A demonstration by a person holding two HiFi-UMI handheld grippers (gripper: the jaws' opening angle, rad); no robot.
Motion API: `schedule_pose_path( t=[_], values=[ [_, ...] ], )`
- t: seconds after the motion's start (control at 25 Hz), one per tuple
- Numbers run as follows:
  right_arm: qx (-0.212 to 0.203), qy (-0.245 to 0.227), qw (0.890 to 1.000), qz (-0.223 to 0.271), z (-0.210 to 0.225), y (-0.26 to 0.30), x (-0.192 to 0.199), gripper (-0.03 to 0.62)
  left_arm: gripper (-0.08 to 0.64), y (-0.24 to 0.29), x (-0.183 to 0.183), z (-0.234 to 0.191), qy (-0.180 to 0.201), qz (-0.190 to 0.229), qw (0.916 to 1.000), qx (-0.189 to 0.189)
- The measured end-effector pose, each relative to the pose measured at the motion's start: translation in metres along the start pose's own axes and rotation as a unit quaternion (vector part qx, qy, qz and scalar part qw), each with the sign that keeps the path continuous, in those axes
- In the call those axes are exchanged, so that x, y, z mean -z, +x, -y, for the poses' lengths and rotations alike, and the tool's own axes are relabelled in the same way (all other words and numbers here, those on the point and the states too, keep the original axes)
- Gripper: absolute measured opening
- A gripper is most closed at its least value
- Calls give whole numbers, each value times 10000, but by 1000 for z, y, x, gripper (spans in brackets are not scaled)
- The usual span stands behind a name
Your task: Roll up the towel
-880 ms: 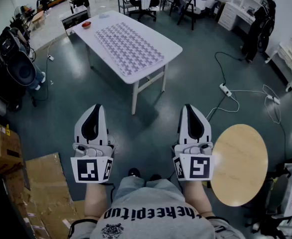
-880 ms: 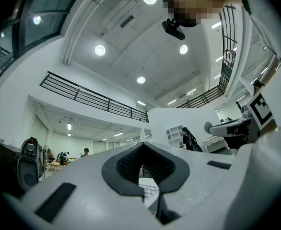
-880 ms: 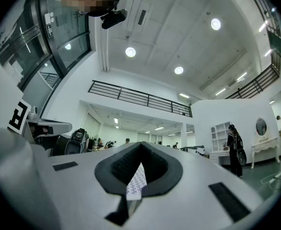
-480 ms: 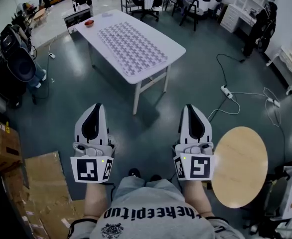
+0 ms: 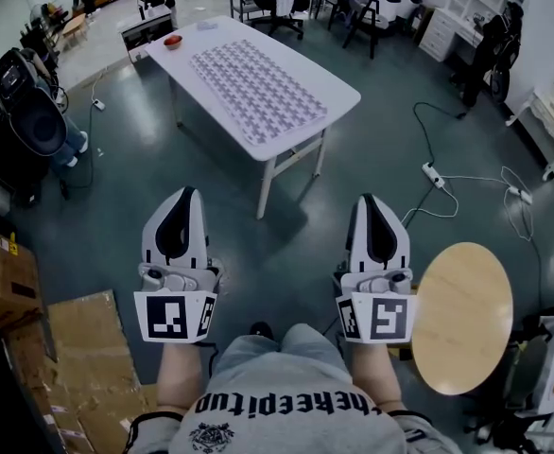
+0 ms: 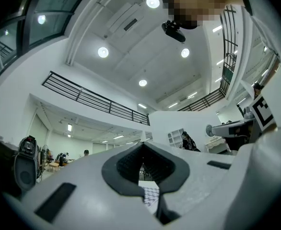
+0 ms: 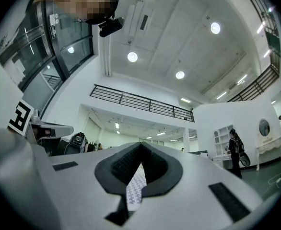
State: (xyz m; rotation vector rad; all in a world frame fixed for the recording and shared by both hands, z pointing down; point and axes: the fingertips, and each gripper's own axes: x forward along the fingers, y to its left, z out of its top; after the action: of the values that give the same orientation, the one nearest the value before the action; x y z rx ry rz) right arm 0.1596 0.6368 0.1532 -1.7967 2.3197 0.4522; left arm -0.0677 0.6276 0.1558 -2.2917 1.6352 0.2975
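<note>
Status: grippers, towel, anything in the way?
Left gripper, right gripper shut, empty, well short. Towel flat on table, unrolled. Nothing seen blocking the approach.

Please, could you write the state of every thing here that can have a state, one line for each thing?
towel: spread flat on the white table, not rolled.
left tongs: shut, empty, apart from the towel.
right tongs: shut, empty, apart from the towel.

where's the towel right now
In the head view, upper centre: the towel lies spread flat on the white table, with a small red object near the table's far left corner.
</note>
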Motion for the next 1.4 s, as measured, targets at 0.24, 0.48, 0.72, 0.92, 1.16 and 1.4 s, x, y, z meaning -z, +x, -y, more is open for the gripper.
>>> schedule_pose_path(
  t=[0.24, 0.48, 0.72, 0.92, 1.16, 1.4],
  values=[
    [-6, 87, 10000, -25, -8, 18, 9, 2, 5, 8, 11, -24, -83, -18, 10000, 26],
    [85, 167, 9998, -82, 3, 43, 27, 2, 5, 32, 25, -27, 42, -21, 9999, 103],
    [46, 84, 9999, -96, 15, 96, 45, 2, 5, 79, 38, -42, 67, 51, 9999, 56],
    [-40, 128, 9999, -102, 36, 155, 62, 2, 5, 132, 51, -55, 197, 87, 9998, -12],
    [-119, 161, 9998, -68, 57, 218, 80, 2, 5, 190, 66, -73, 232, 155, 9995, -155],
    [-237, 161, 9996, -12, 81, 270, 93, 2, 5, 246, 80, -77, 291, 186, 9992, -206]
  ],
)
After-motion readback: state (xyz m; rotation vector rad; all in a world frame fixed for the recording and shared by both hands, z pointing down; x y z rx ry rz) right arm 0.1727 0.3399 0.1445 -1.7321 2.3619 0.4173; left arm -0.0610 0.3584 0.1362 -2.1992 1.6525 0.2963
